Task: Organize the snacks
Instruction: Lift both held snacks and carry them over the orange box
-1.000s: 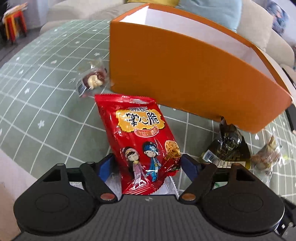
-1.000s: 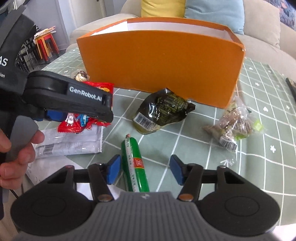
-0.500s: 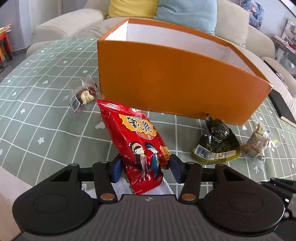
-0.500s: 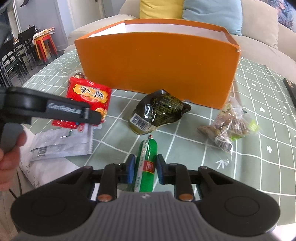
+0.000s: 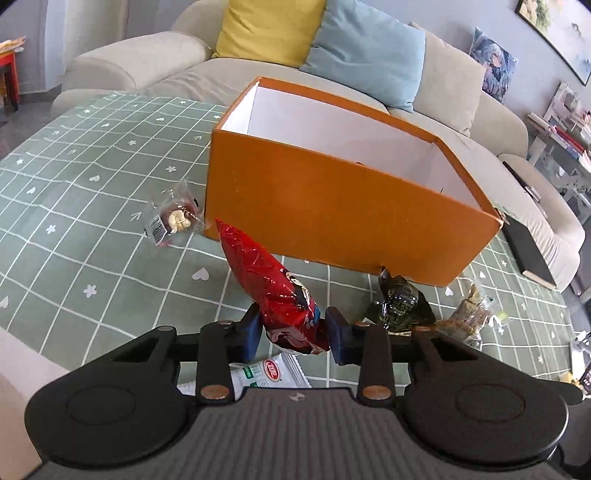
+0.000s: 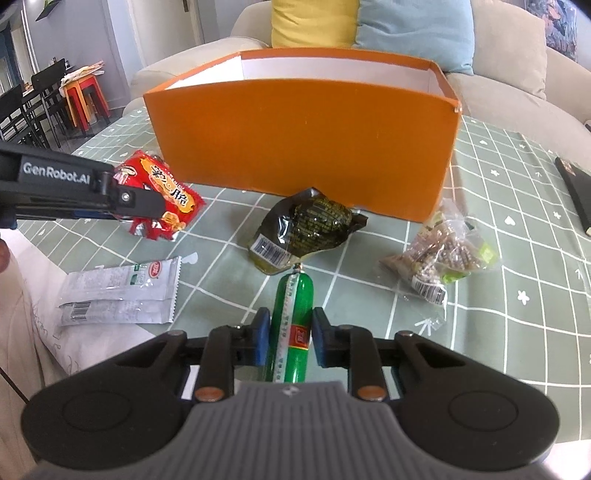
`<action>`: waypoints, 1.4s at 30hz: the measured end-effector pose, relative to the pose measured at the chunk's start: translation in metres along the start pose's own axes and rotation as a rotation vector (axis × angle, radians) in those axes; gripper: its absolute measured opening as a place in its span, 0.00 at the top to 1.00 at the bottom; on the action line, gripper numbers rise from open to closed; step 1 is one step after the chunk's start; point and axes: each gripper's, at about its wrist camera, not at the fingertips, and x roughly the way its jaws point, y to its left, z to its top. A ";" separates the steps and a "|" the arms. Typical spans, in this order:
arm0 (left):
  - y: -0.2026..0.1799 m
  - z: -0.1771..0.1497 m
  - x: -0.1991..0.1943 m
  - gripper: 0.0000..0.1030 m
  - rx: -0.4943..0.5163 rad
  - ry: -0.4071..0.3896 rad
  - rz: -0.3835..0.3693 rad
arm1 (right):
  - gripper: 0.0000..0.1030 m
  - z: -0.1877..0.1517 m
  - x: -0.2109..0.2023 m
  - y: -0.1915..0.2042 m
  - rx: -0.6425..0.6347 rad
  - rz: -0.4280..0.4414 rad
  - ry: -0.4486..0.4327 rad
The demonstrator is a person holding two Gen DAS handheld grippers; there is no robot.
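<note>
An orange box (image 5: 332, 218) with a white inside stands open on the green checked tablecloth (image 5: 85, 236); it also shows in the right wrist view (image 6: 306, 140). My left gripper (image 5: 293, 330) is shut on a red snack bag (image 5: 269, 284) and holds it raised in front of the box; the bag also shows in the right wrist view (image 6: 166, 195). My right gripper (image 6: 290, 334) is shut on a green sausage stick (image 6: 291, 321), just above the cloth.
A dark green packet (image 6: 306, 229), a clear bag of brown snacks (image 6: 439, 258) and a white sachet (image 6: 118, 291) lie on the cloth in front of the box. A small clear packet (image 5: 173, 221) lies at the box's left corner. A sofa with cushions (image 5: 314, 33) stands behind.
My left gripper has lifted the red bag off the cloth and turned it edge-on. My right gripper closed on the green sausage stick and raised it slightly.
</note>
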 end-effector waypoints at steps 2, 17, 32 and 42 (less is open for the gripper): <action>0.000 0.000 -0.006 0.61 -0.009 -0.001 -0.005 | 0.80 0.000 -0.003 0.000 -0.001 -0.001 -0.005; -0.016 0.010 -0.060 0.64 0.036 -0.106 -0.082 | 0.81 0.015 -0.047 -0.001 0.042 0.016 -0.104; -0.060 0.079 -0.072 0.65 0.180 -0.269 -0.124 | 0.81 0.109 -0.081 -0.017 0.050 0.008 -0.310; -0.069 0.113 -0.037 0.65 0.232 -0.266 -0.073 | 0.81 0.174 -0.045 -0.026 0.015 -0.032 -0.315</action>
